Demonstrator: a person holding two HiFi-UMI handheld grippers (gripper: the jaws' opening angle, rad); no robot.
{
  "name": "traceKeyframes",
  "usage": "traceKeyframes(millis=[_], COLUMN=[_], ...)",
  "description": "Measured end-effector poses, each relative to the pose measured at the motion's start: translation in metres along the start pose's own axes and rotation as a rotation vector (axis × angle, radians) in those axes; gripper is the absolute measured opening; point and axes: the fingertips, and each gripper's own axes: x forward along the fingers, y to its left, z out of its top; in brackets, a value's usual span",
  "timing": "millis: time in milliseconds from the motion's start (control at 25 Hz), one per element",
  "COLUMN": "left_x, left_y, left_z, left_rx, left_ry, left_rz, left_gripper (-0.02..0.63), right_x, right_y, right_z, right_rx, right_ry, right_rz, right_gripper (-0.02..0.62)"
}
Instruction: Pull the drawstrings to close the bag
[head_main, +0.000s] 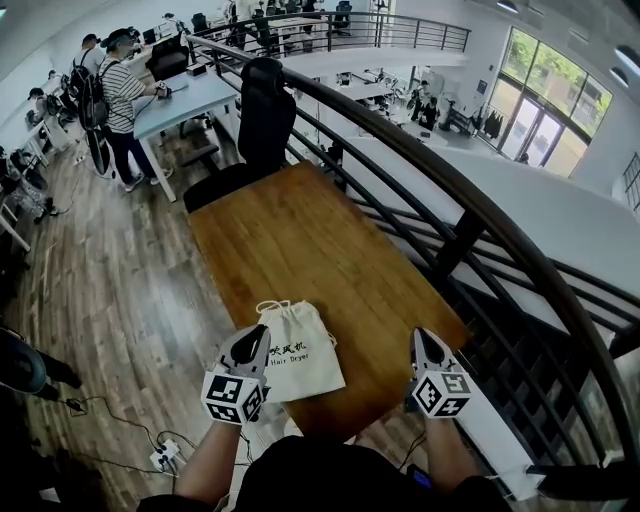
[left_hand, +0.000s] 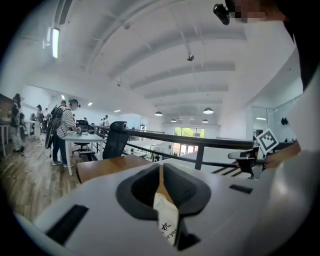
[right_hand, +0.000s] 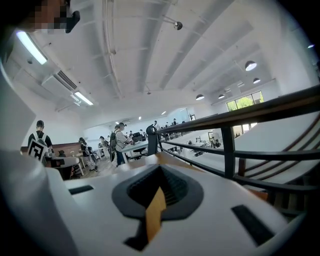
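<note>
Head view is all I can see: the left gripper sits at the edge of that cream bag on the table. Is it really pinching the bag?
Observer: Yes. Its own view shows the left gripper shut on the bag, with the printed cloth pinched between the jaws.
Operator: And the other one, off to the side?
Observer: The right gripper is shut too, but its view shows nothing between its jaws.
</note>
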Motion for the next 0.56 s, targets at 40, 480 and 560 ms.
traceKeyframes(millis=[40,480,560], left_x=[0.0,0.01,0.011], left_y=[0.001,-0.001,0.0], left_z=[-0.001,-0.01,-0.011], left_rx=[-0.003,-0.042,-0.044], left_ry=[0.005,-0.031,-0.032], left_rz=[0.004,-0.001,-0.002], left_gripper=[0.034,0.033,0.033], right_x=[0.001,0.013,0.016], right_y=[0.001,-0.001,0.001], right_z=[0.0,-0.007,-0.008], right_rx=[-0.005,-0.035,-0.039], right_ry=[0.002,0.001,-0.003], right_rz=[0.004,0.02,0.026], right_gripper=[-0.007,-0.007,-0.007])
